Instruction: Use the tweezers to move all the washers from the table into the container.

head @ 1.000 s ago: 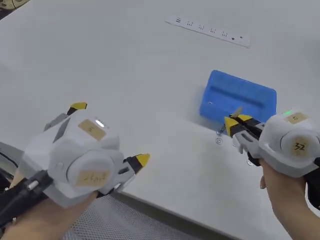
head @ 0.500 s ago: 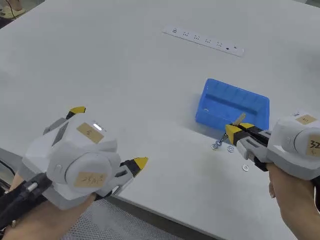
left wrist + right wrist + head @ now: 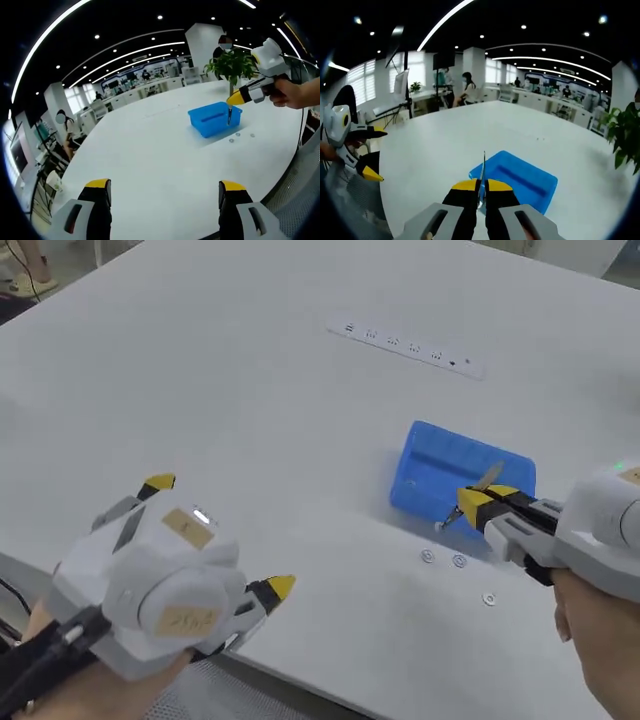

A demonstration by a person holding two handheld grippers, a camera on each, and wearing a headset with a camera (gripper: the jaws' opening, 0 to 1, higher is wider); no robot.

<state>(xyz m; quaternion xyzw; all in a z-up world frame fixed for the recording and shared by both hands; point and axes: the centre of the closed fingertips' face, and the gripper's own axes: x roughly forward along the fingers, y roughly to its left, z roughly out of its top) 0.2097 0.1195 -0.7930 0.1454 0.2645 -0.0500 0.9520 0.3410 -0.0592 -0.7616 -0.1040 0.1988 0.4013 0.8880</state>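
an open-plan office: rows of desks [image 3: 547, 104], ceiling light strips [image 3: 550, 58], a potted plant [image 3: 235, 64].

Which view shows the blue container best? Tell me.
The head view: it looks down into the container, though the right gripper covers its near corner. The left gripper view shows it small, side-on; the right gripper view, partly behind its jaws.

The left gripper [image 3: 220, 534] has a rounded white-grey body with tan paper labels; its black fingers [image 3: 278, 587] end in yellow tips. The right gripper [image 3: 472, 506] looks alike, with a small green light.
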